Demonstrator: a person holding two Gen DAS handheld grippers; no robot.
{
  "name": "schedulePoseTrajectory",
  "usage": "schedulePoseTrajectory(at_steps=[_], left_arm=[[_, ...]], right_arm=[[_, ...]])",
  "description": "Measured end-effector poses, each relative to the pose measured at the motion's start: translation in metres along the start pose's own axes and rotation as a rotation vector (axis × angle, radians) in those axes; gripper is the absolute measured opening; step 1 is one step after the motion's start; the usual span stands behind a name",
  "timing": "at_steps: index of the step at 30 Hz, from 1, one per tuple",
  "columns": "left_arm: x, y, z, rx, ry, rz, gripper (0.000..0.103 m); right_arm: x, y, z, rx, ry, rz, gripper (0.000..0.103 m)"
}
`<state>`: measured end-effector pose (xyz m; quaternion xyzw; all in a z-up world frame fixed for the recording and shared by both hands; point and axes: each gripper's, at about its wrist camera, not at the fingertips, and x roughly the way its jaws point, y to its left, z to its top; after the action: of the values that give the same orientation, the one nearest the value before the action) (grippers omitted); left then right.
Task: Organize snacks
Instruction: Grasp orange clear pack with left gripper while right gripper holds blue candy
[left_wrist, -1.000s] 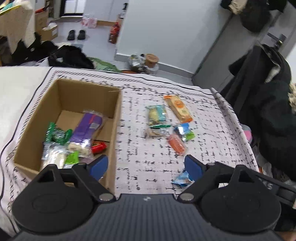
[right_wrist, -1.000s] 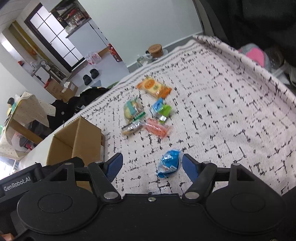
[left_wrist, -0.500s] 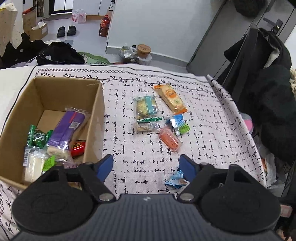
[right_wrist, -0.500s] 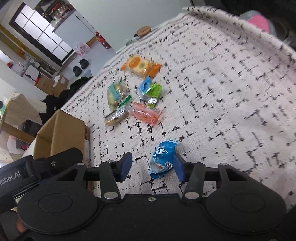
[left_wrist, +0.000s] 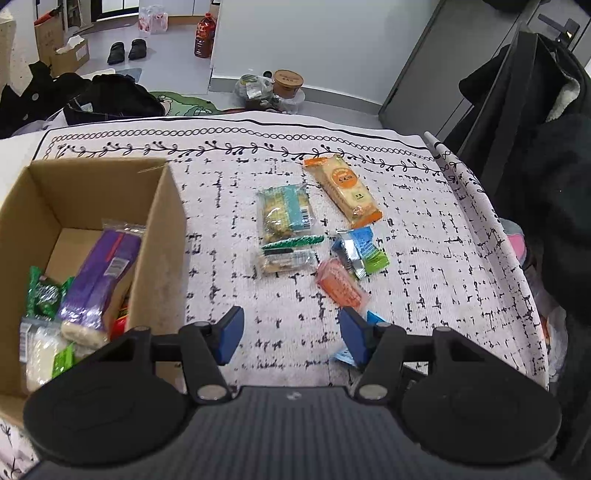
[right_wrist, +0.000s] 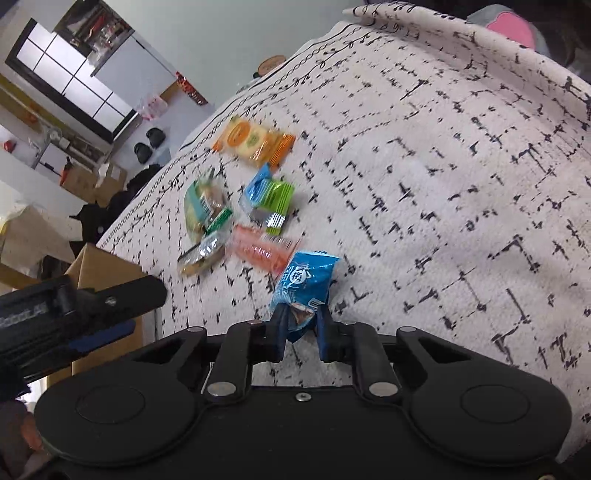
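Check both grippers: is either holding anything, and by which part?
The right gripper, jaws just closing, pinches the blue snack packet by its near end. The left gripper, also closing, holds nothing.

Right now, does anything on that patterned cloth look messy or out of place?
Five snack packets lie loose in a huddle beside the cardboard box rather than in it. The right gripper, its jaws just closing, pinches a blue packet, crumpling its end.

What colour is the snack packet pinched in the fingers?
Blue packet with white writing, clearest in the right wrist view.

Home: floor shoes (left_wrist: 128, 50), hanging coats (left_wrist: 535, 122)
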<state>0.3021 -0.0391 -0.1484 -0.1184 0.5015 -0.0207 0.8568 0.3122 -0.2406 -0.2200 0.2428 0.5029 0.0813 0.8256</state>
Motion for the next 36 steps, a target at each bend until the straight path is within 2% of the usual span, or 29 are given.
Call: schedulePoseTrajectory(at_steps=[3,5,6,20,30,36], left_arm=[[0.008,-0.007,0.004,0.010,0.003,0.000,0.057],[0.015,-0.012,0.006,0.011,0.010,0.003,0.057],[0.019,-0.014,0.007,0.009,0.015,0.005,0.057],[0.059,-0.036,0.013,-0.082,0.029,0.057,0.058],[0.093,-0.050,0.014,-0.115,0.051,0.096,0.058],[0.104,-0.051,0.012,-0.090,0.044,0.135,0.057]], right_arm=[[-0.004,-0.001,0.002,-0.010,-0.026,-0.007,0.014],[-0.008,-0.004,0.004,-0.012,-0.047,-0.013,0.007],[-0.009,-0.006,0.006,-0.007,-0.051,-0.011,0.000],[-0.020,-0.035,0.021,0.094,-0.150,-0.041,0.000],[-0.006,-0.046,0.024,0.151,-0.103,0.003,0.000],[0.000,-0.044,0.025,0.148,-0.087,0.021,0.000]])
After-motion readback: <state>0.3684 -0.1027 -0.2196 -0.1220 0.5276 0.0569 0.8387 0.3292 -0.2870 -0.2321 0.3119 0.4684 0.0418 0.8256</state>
